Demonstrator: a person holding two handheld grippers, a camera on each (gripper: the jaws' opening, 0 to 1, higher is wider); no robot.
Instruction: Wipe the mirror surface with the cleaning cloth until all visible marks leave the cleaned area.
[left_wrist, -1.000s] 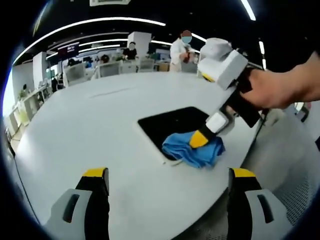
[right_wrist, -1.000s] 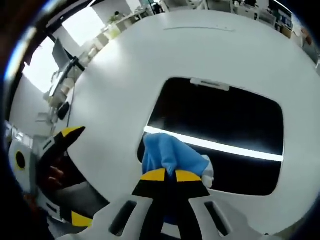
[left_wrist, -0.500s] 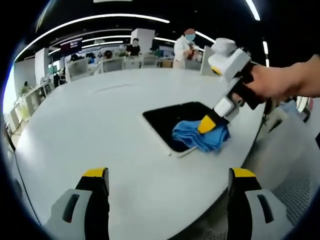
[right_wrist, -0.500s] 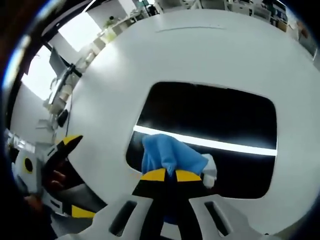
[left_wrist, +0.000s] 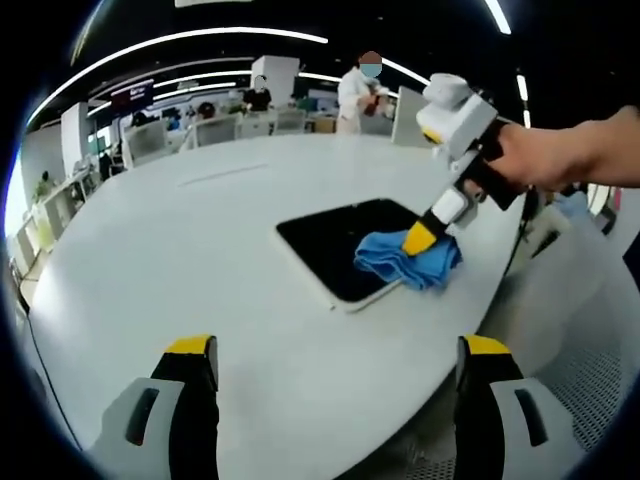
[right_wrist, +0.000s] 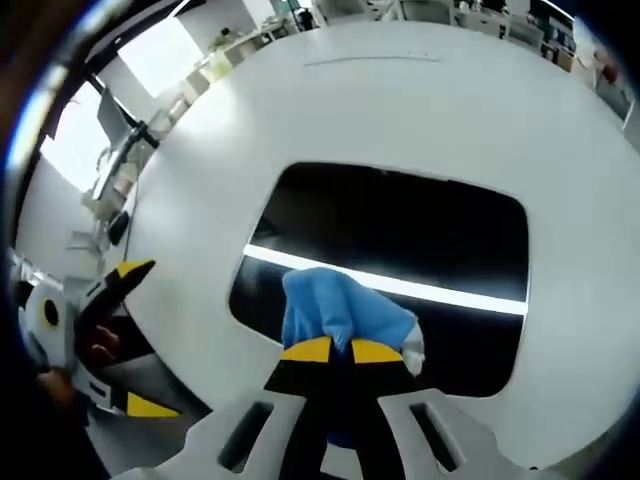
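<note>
A dark rectangular mirror (left_wrist: 335, 245) (right_wrist: 400, 240) with a thin white rim lies flat on the white round table (left_wrist: 180, 240) (right_wrist: 400, 110). A blue cleaning cloth (left_wrist: 408, 258) (right_wrist: 335, 310) rests on the mirror's near right part. My right gripper (left_wrist: 420, 240) (right_wrist: 332, 350) is shut on the cloth and presses it down on the glass; a hand holds it in the left gripper view. My left gripper (left_wrist: 330, 350) hovers open over the table's near edge, well short of the mirror, with nothing between its jaws. It also shows at the left in the right gripper view (right_wrist: 100, 340).
The table edge (left_wrist: 480, 320) runs close to the mirror on the right, with floor beyond. Desks, chairs and people (left_wrist: 355, 90) stand far behind the table. A bright ceiling-light reflection (right_wrist: 400, 288) crosses the mirror.
The right gripper has slid the cloth across the mirror, toward its right side in the left gripper view. The left gripper has stayed open in place.
</note>
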